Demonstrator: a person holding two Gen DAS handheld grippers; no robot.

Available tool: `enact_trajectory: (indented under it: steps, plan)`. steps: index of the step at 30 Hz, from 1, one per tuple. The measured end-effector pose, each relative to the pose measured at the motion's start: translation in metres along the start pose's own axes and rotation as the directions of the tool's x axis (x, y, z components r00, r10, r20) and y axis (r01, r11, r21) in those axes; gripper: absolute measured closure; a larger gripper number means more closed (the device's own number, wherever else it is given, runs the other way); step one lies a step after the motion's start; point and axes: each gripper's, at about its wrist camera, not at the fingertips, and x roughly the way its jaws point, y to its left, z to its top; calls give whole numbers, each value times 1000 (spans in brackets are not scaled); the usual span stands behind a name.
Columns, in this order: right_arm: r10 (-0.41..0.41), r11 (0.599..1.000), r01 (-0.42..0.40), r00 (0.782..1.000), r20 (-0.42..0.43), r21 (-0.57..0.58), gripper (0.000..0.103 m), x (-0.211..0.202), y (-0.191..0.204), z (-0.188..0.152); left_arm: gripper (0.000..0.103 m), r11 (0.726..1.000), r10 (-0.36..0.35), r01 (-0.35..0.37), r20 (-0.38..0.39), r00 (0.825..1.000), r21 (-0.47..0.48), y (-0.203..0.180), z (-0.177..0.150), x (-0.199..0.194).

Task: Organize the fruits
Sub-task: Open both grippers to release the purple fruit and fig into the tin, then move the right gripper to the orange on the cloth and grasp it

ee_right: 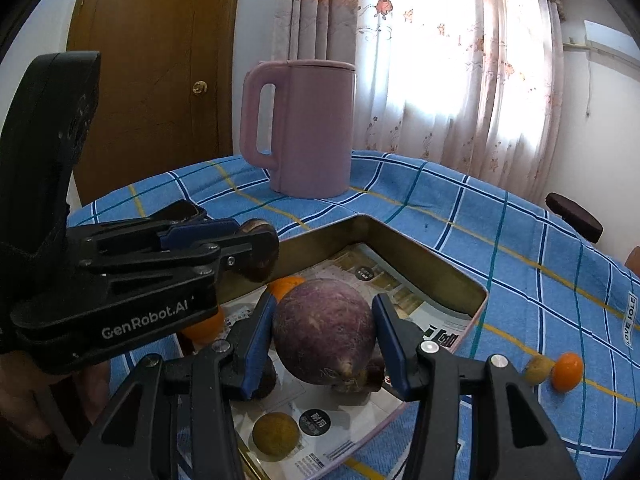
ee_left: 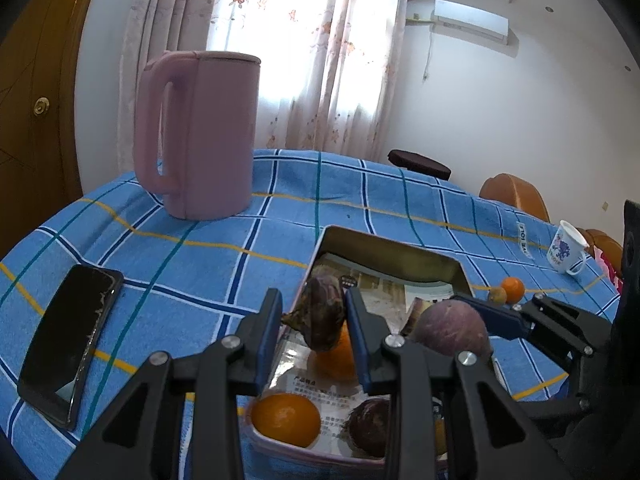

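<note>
Both grippers hover over the rectangular metal tin (ee_right: pixel 432 258) to drop fruit inside: left gripper (ee_left: pixel 314 322) pinches a wrinkled purple-brown fruit (ee_left: pixel 320 312), right gripper (ee_right: pixel 324 340) clamps a round purple fruit (ee_right: pixel 324 330); 2 small fruits (ee_right: pixel 554 366) wait near the checked tablecloth's (ee_right: pixel 520 240) right edge.

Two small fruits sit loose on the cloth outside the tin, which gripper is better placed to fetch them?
Right, probably. The orange fruit and yellowish fruit lie nearest the right gripper, though it must first release its purple fruit.

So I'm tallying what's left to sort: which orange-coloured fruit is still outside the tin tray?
The small orange fruit on the blue checked tablecloth, beside a small yellowish fruit. The other oranges lie inside the rectangular metal tray.
</note>
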Motion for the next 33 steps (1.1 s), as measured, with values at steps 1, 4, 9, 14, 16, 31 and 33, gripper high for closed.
enact_trajectory:
  steps: [1,4,9,14,16,31,33]
  plan:
    - [-1,1000,1,1000,-1,-3,52,0,1,0,69,1000,0,0,-1,1000,1,0,0,0]
    - [4,1000,-4,1000,-6,-13,52,2,2,1,69,1000,3,-3,-6,1000,4,0,0,1]
    - [17,999,-17,1000,-17,-27,51,4,6,2,69,1000,8,-8,-21,1000,12,-1,1,4]
    - [40,999,-40,999,-6,14,38,-1,-2,1,41,1000,25,-25,14,1000,-4,0,0,-2]
    - [35,999,-36,999,6,27,38,-7,-7,1,35,1000,27,-27,33,999,-7,-3,2,-8]
    - [-248,933,244,969,-22,265,35,-80,-159,-30,16,993,-41,32,79,996,111,-74,13,-20]
    - [-277,913,284,959,-65,294,35,-77,-177,-38,12,988,-55,44,78,995,145,-92,14,-17]
